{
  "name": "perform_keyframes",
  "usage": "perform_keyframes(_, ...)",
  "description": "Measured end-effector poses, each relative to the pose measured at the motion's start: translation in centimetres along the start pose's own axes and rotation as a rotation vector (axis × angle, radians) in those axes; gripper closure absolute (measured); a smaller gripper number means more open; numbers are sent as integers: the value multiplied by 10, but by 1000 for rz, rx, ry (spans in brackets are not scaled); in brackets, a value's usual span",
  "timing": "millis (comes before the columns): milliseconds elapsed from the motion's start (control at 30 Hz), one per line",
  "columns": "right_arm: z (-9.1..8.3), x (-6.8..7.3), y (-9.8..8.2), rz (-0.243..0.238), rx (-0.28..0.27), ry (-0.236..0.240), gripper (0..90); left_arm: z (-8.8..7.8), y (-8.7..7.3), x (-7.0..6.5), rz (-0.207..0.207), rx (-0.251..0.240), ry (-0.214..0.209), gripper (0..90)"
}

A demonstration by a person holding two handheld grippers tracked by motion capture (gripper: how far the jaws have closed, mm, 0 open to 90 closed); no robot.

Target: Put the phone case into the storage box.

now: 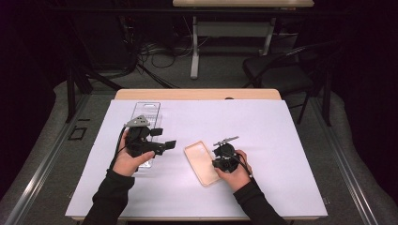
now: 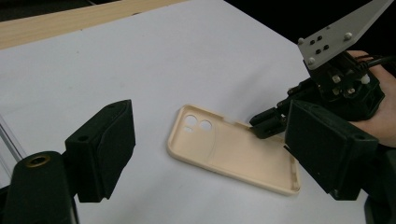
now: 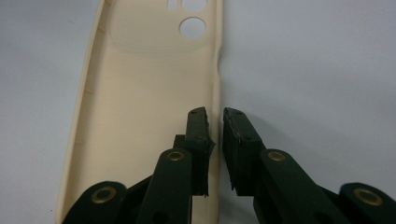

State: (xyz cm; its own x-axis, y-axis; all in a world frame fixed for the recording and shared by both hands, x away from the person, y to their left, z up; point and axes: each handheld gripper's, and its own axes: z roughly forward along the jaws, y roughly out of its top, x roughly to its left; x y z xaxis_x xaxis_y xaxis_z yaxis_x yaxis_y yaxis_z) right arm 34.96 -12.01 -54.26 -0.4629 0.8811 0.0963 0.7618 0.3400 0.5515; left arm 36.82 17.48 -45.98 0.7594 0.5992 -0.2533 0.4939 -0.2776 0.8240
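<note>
You are pinching the long side wall of the phone case (image 3: 140, 116) with your right gripper (image 3: 214, 116), near the table's front edge; next, lift it gently while your left gripper (image 2: 205, 154) is hanging spread.

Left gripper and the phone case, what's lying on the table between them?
Nothing: in the left gripper view, just bare white sheet runs from the left gripper to the phone case. The high view agrees.
</note>
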Motion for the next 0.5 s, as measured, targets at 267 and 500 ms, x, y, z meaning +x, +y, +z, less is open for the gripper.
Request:
perform_keyframes(267,1,5,-1,-6,-18,-30,828,0,0,0,-2,0,0,167)
perform_keyframes(500,0,6,-1,-3,-19,-45,861,0,0,0,-3,0,0,167)
